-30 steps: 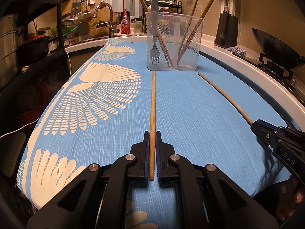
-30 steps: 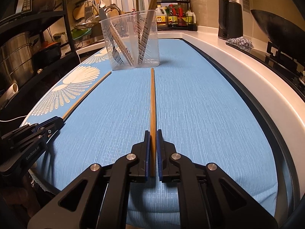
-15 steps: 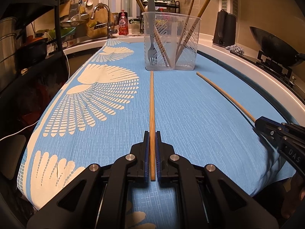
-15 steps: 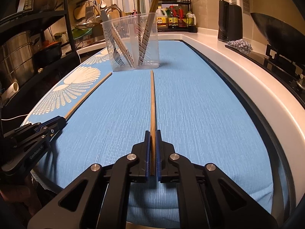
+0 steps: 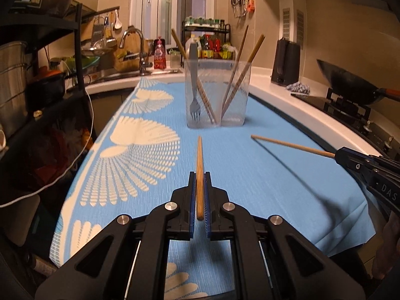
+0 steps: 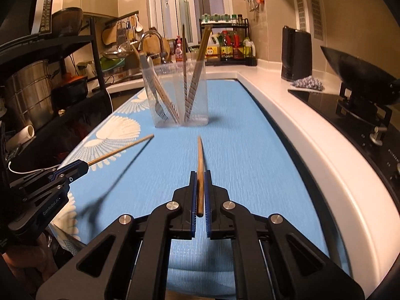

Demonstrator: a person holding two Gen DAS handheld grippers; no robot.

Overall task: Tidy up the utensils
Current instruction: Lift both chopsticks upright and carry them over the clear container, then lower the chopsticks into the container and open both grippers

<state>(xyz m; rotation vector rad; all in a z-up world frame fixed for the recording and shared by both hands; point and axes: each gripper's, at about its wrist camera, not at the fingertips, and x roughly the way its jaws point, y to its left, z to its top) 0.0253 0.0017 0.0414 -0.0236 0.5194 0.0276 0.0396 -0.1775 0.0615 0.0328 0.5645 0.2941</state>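
Toward the holder (image 5: 217,92), both chopsticks (image 5: 199,165).

- Left gripper (image 5: 199,195): black angular linkage arms w/ silver round screws, blue finger pads (image 5: 191,200).
- Right gripper (image 6: 199,195): same build; side reads "DAS".

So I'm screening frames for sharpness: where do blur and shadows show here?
Left wrist view: the chopstick is smeared near its tip, and the other chopstick casts a soft shadow on the cloth. Right wrist view: its chopstick blurs likewise.
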